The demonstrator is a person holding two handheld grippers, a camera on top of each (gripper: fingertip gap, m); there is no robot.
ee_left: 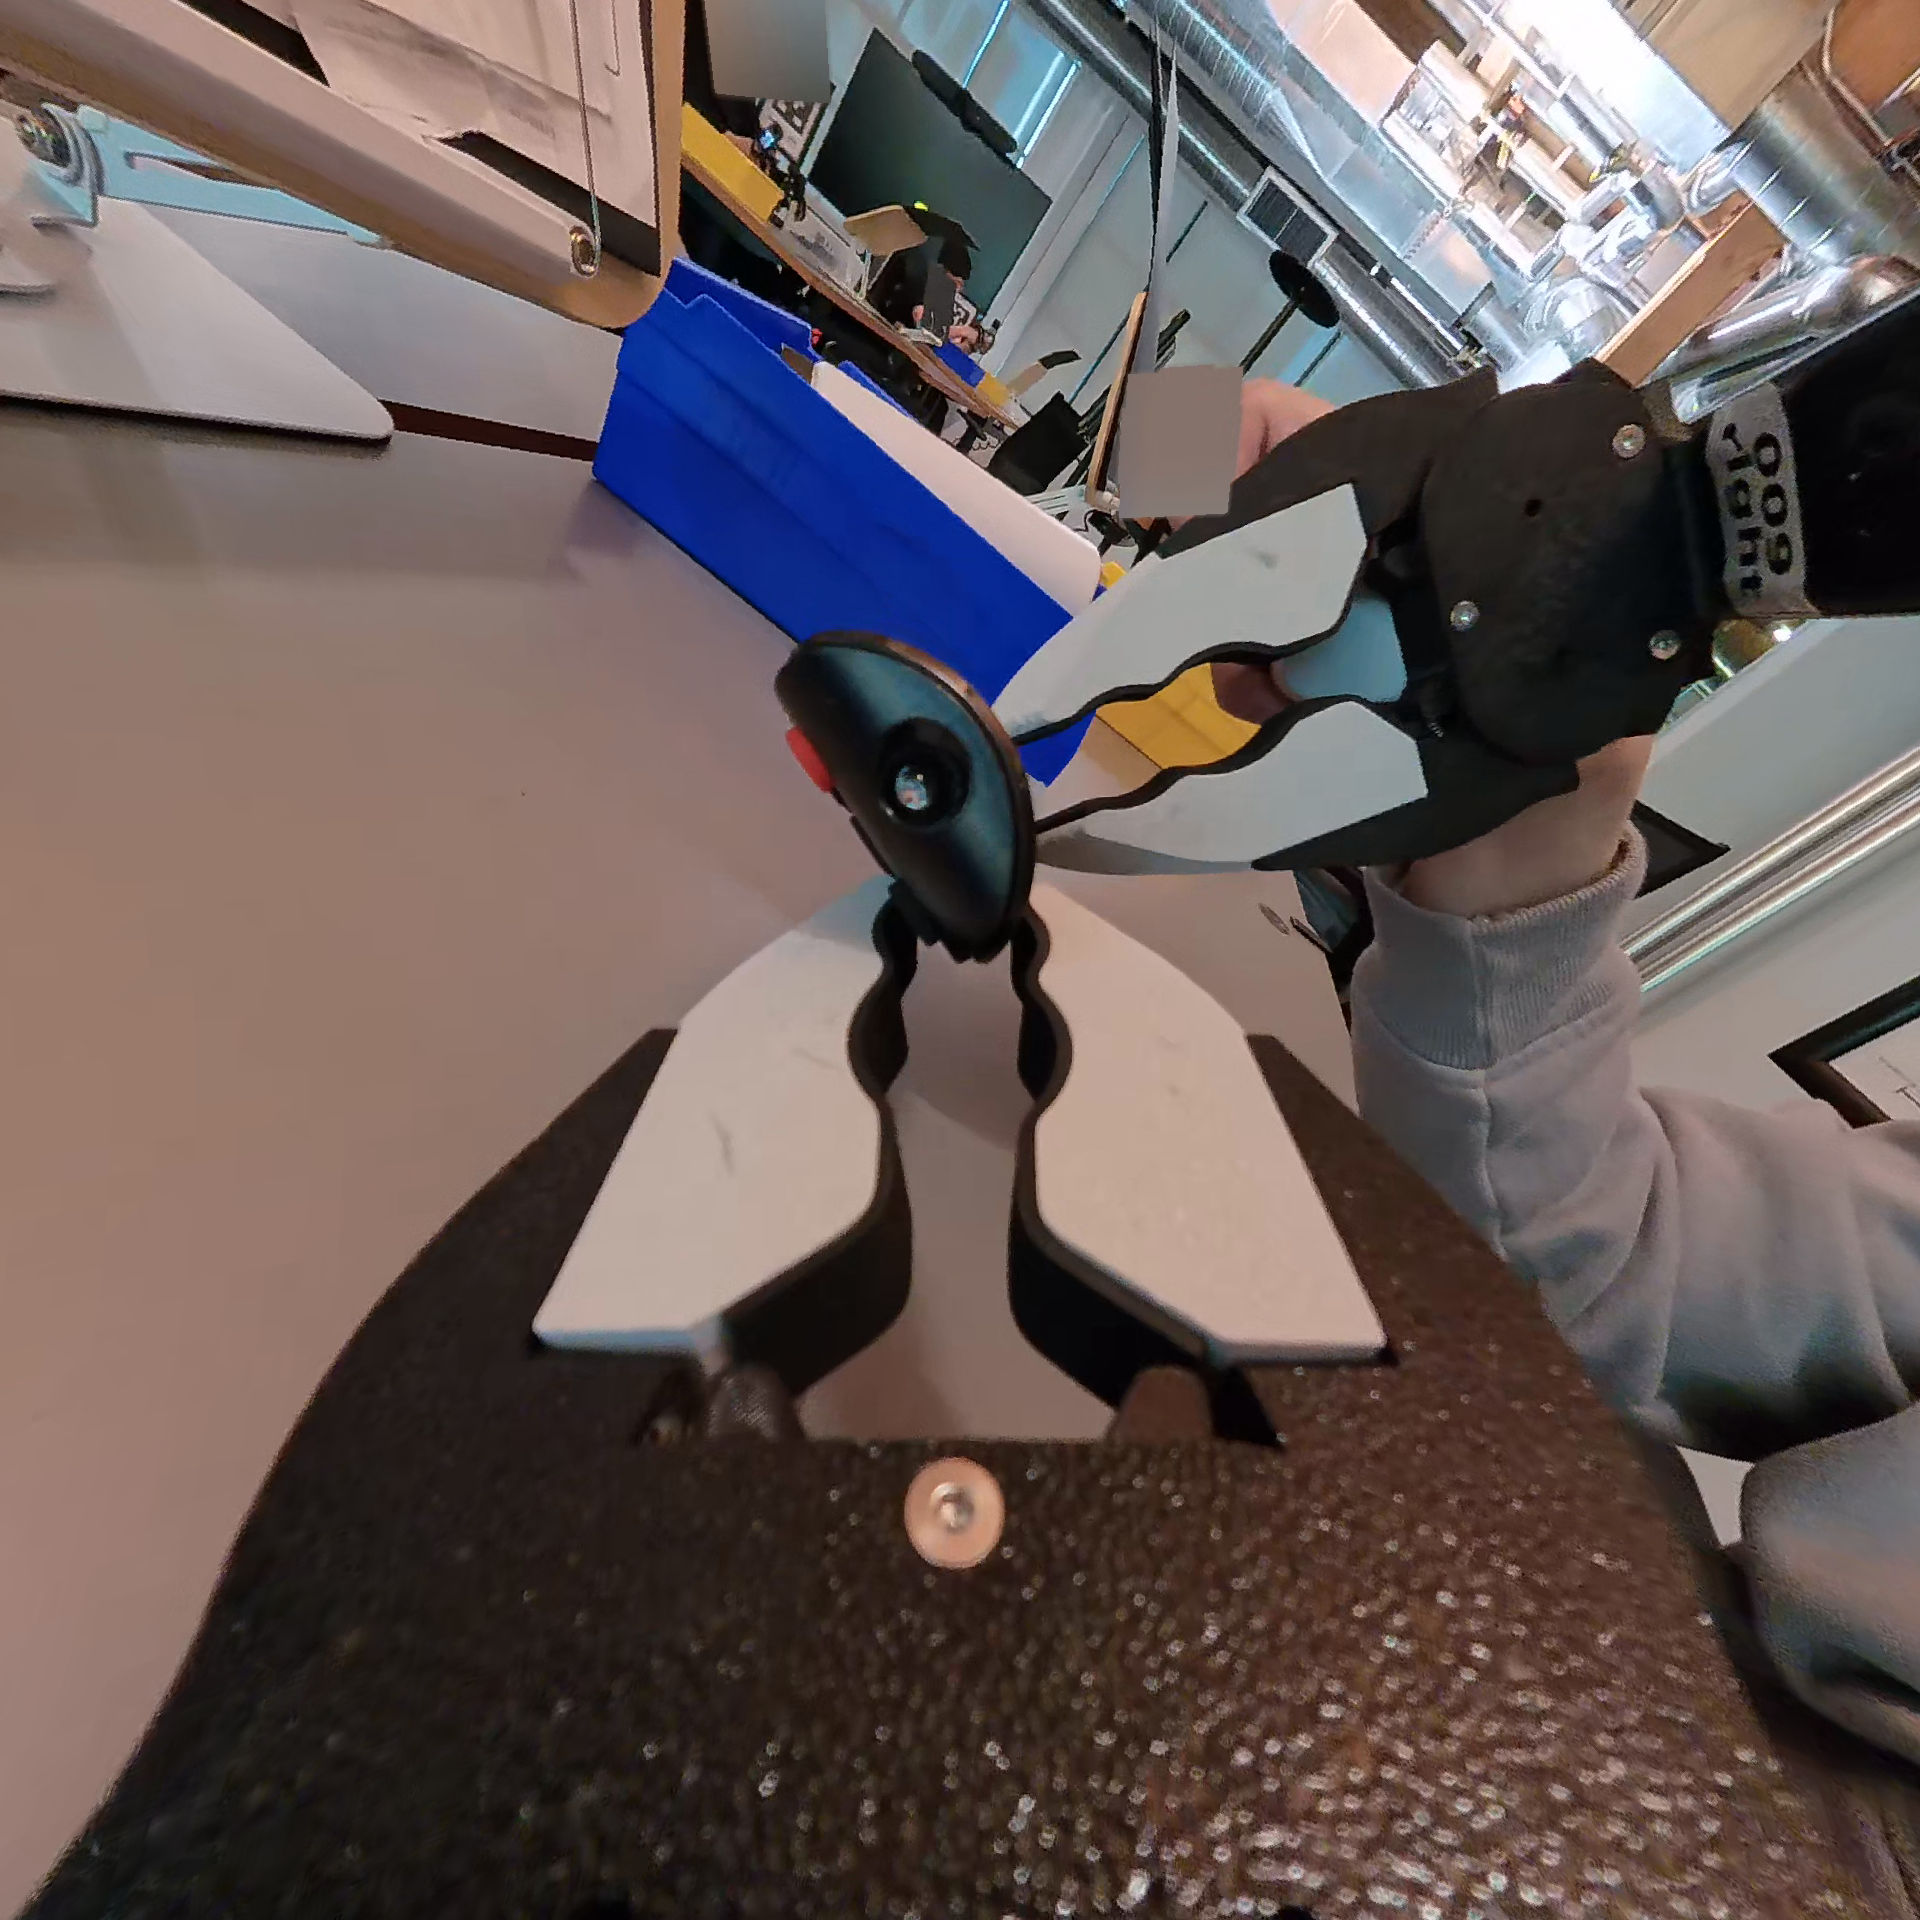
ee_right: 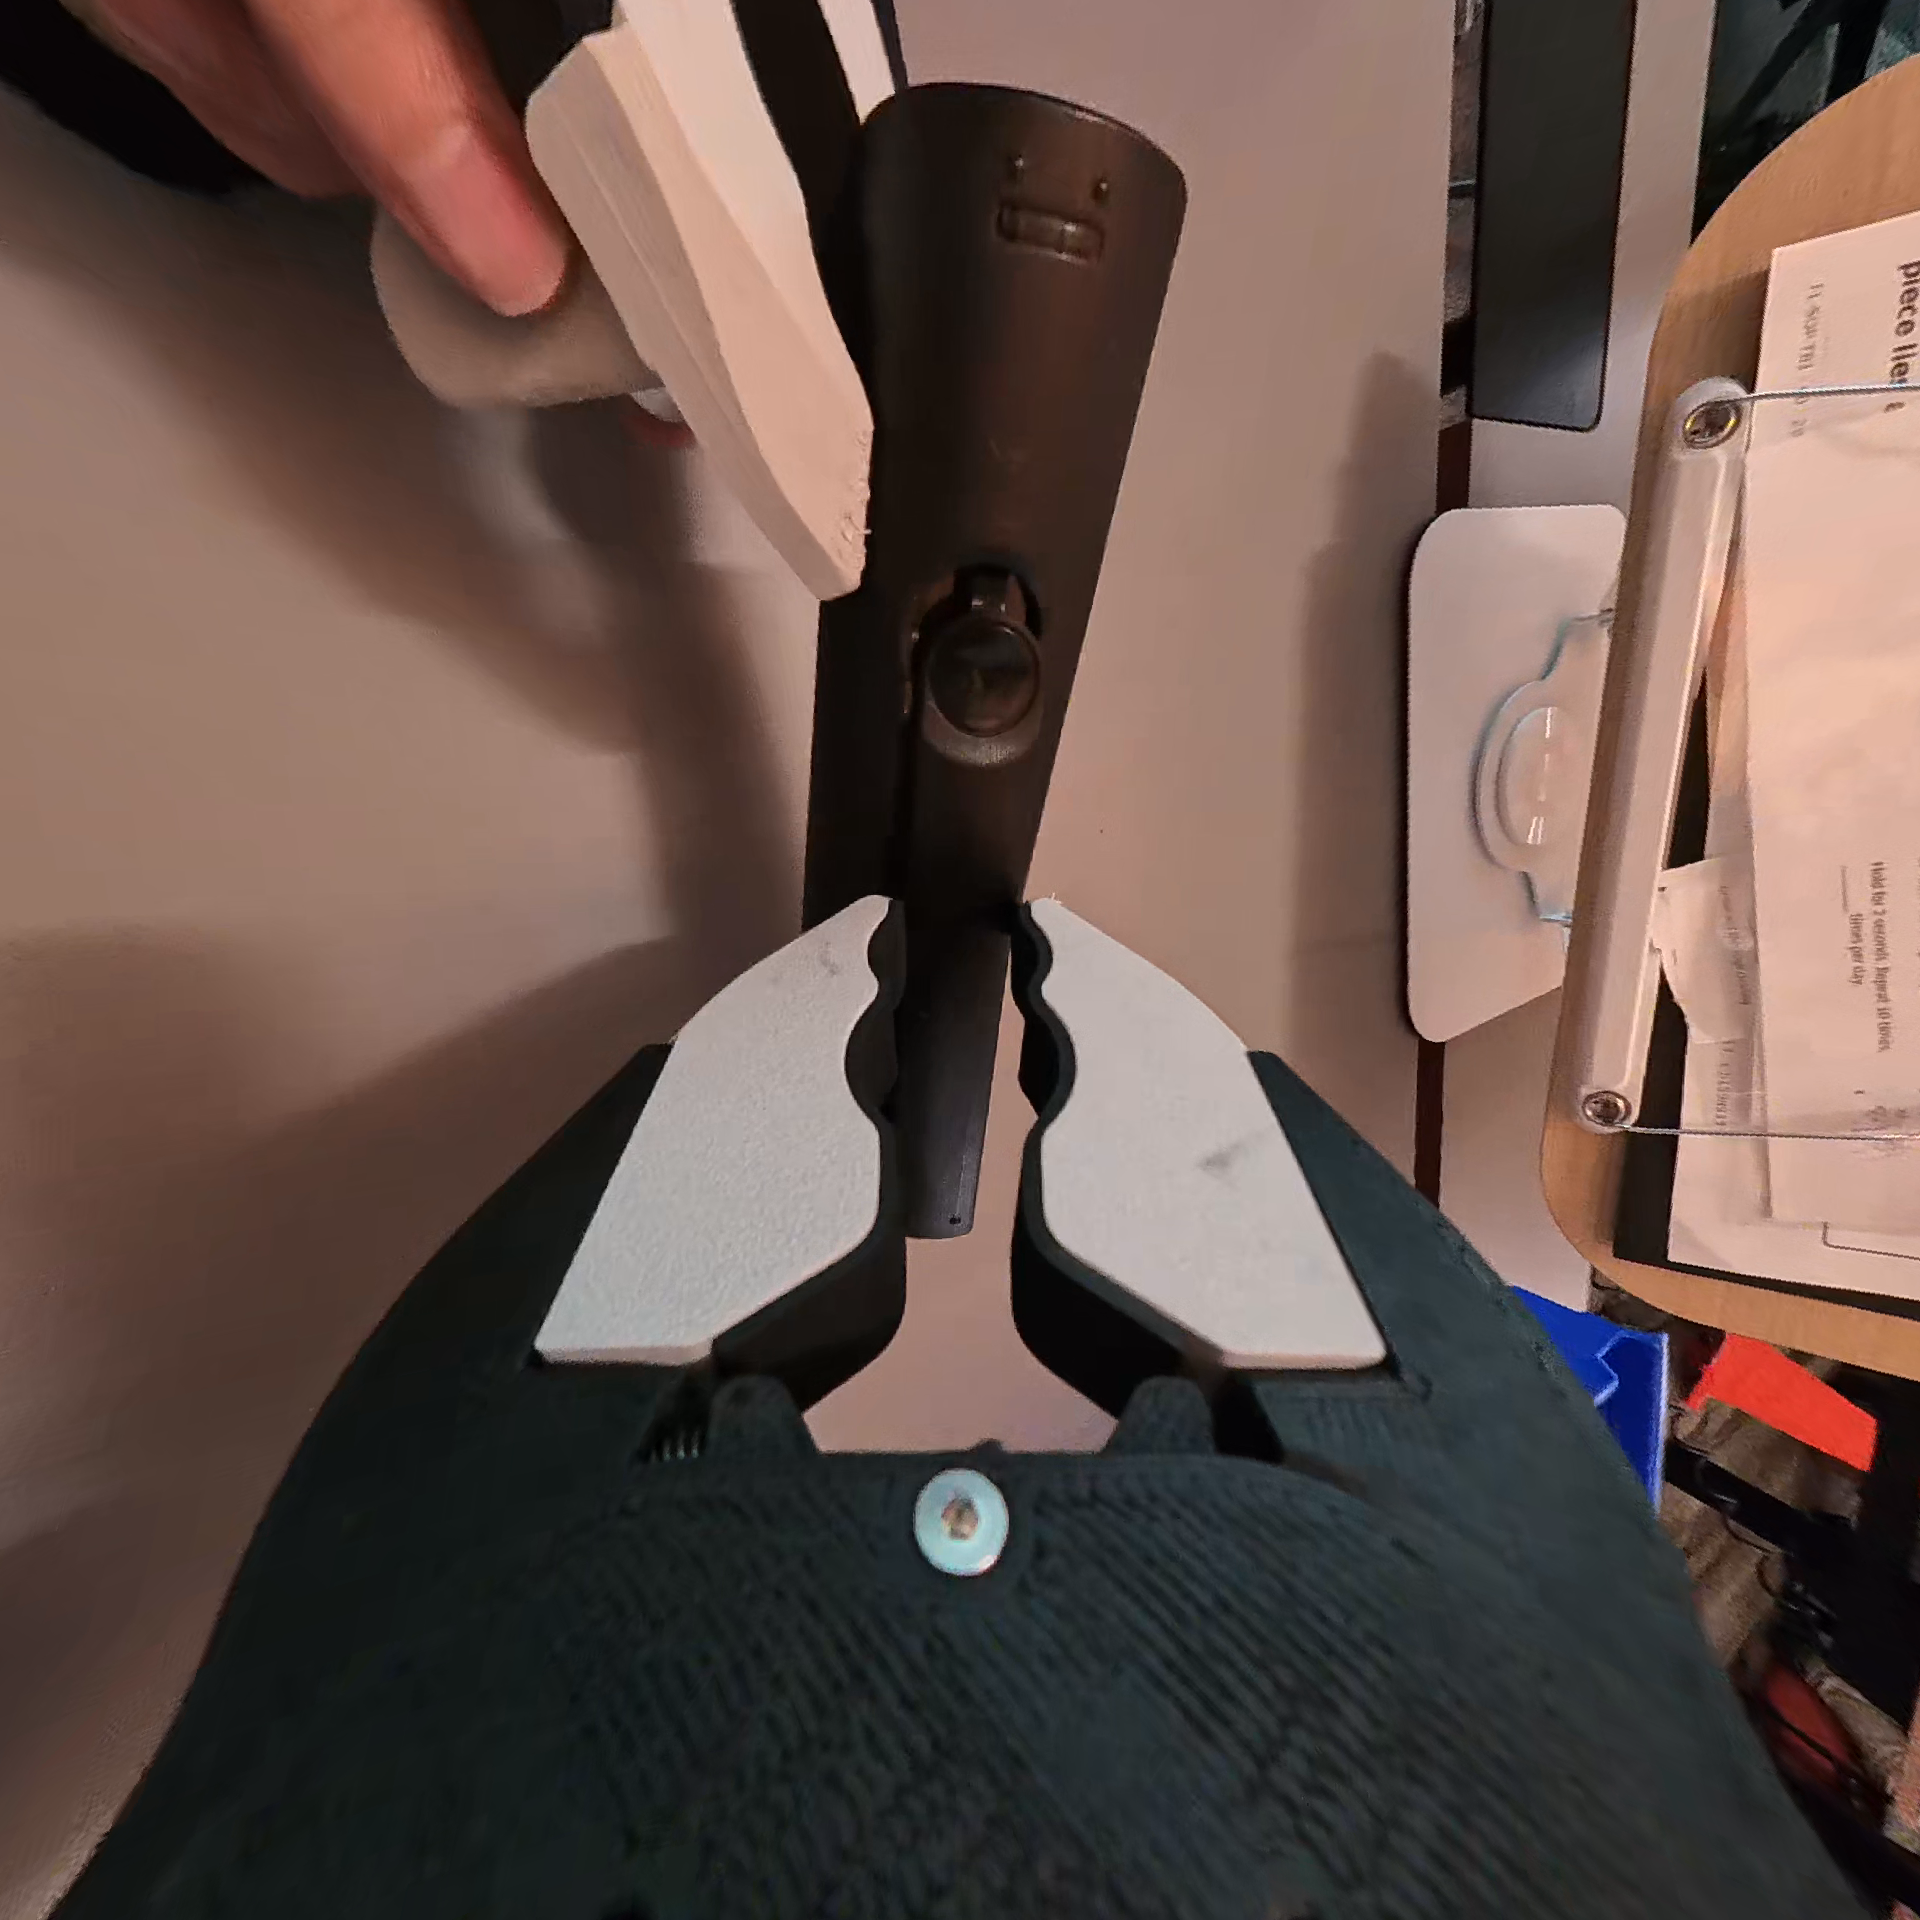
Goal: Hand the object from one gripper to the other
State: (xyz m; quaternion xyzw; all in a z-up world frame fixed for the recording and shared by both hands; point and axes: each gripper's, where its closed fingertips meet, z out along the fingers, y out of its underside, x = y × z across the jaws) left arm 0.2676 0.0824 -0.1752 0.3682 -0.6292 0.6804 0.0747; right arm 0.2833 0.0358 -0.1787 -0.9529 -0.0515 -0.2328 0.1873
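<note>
Black tool [ee_left: 914,790] is hanging above the grey bench [ee_left: 312,779], pinched by both: left hand-held gripper [ee_left: 961,940] is nipping its lower tip, right hand-held gripper [ee_right: 956,914] is clamping its narrow end. Blue bin [ee_left: 790,488] is sitting behind; clipboard [ee_right: 1766,727] is lying to the right.

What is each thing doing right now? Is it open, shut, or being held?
black tool: held up in the air between both grippers.
left gripper: fingers shut on one end of the black tool.
right gripper: fingers around the thin end of the black tool; whether they squeeze it yet, cannot tell.
blue bin: open on top, with a white block inside.
</note>
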